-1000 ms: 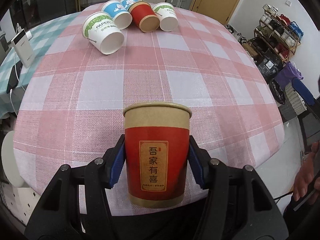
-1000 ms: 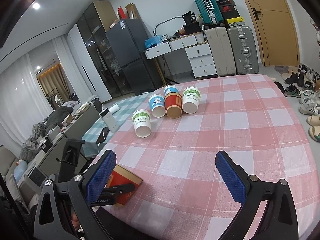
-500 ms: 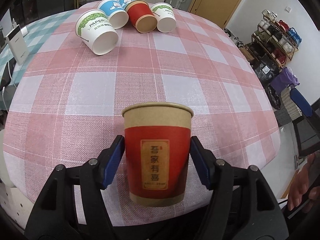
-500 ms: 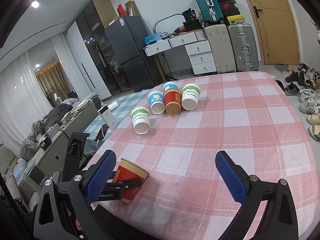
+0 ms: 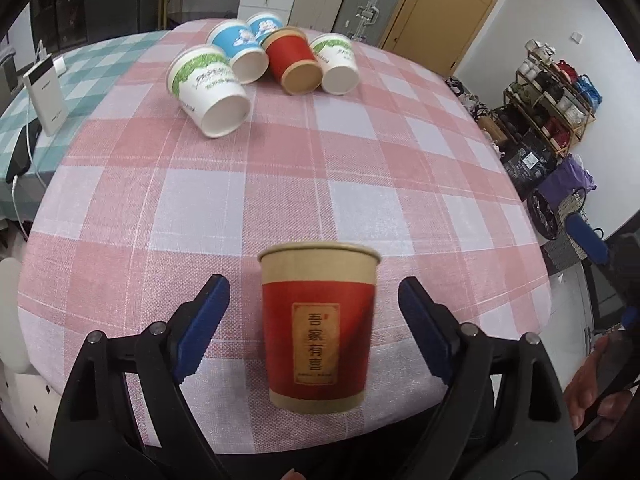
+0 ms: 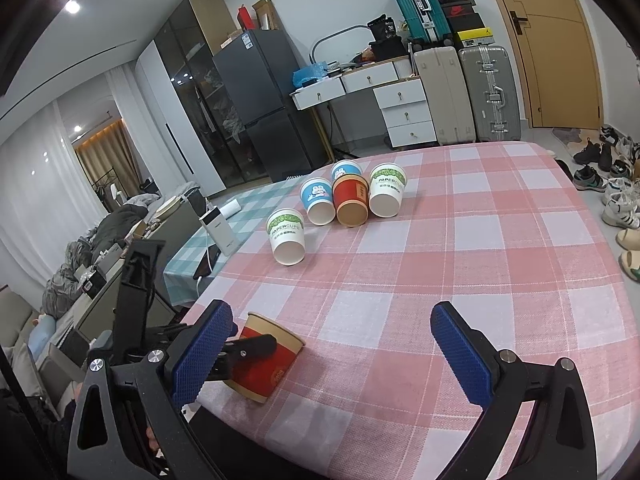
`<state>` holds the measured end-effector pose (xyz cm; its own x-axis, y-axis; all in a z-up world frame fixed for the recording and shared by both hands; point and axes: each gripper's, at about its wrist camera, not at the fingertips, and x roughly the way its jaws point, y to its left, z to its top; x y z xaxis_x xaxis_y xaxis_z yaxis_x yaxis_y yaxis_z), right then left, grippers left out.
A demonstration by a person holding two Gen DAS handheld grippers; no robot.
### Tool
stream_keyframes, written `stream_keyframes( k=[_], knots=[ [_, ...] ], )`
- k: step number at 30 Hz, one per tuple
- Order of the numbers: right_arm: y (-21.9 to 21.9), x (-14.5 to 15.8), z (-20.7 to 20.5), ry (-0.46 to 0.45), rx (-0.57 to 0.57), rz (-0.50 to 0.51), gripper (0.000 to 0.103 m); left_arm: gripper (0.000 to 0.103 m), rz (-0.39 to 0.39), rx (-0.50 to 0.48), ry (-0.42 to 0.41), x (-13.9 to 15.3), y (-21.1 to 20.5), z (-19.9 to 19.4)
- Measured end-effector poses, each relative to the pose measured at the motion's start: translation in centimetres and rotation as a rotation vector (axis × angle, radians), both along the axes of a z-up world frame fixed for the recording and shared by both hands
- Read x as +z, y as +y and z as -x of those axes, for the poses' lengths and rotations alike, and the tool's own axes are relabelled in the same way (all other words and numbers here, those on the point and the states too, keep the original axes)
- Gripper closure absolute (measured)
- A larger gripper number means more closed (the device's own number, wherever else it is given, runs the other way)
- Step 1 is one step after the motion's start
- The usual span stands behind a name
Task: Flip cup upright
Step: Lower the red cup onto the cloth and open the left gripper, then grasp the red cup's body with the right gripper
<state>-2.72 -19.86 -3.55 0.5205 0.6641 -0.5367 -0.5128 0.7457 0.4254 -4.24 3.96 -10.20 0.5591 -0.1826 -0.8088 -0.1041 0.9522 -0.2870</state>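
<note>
A red and kraft-brown paper cup (image 5: 318, 328) stands upright, mouth up, on the pink checked tablecloth (image 5: 280, 184) close to the near edge. My left gripper (image 5: 310, 290) is open around it, its blue pads (image 5: 204, 322) apart from the cup walls on both sides. The right wrist view shows the same cup (image 6: 272, 364) at the table's left front corner, with one black finger of the left gripper (image 6: 250, 350) across it. To the right of the cup, my right gripper (image 6: 332, 314) hangs open above the cloth, holding nothing.
Several paper cups lie on their sides at the far end: a white-green one (image 5: 210, 92), two blue ones (image 5: 240, 56), a red one (image 5: 294, 64) and another white-green one (image 5: 336, 64). A white power bank (image 5: 44, 96) stands on the green checked cloth at left.
The left gripper has opened and let go of the red cup, which now stands on the cloth. The right gripper has barely moved.
</note>
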Motion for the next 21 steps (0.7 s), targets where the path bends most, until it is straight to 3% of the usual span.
stream_keyframes(
  k=[7,9,11,13,21],
  knots=[
    [0.2,0.7,0.4,-0.003,0.008,-0.011,0.002,0.017,-0.035,-0.032,-0.113,4.6,-1.2,1.6],
    [0.4,1.2,0.8,-0.013,0.018,-0.015,0.002,0.012,-0.042,-0.024,-0.158,6.2,-1.3,2.5],
    [0.7,1.5,1.0,-0.013,0.03,-0.018,0.002,0.0,-0.044,-0.001,-0.211,7.6,-1.0,3.6],
    [1.0,1.7,1.1,0.001,0.043,-0.026,0.002,0.0,-0.069,0.04,-0.248,8.9,-0.7,4.8],
    [2.4,1.4,1.1,0.095,0.099,-0.046,0.002,0.0,-0.116,0.105,-0.292,10.0,0.5,8.5]
  ],
)
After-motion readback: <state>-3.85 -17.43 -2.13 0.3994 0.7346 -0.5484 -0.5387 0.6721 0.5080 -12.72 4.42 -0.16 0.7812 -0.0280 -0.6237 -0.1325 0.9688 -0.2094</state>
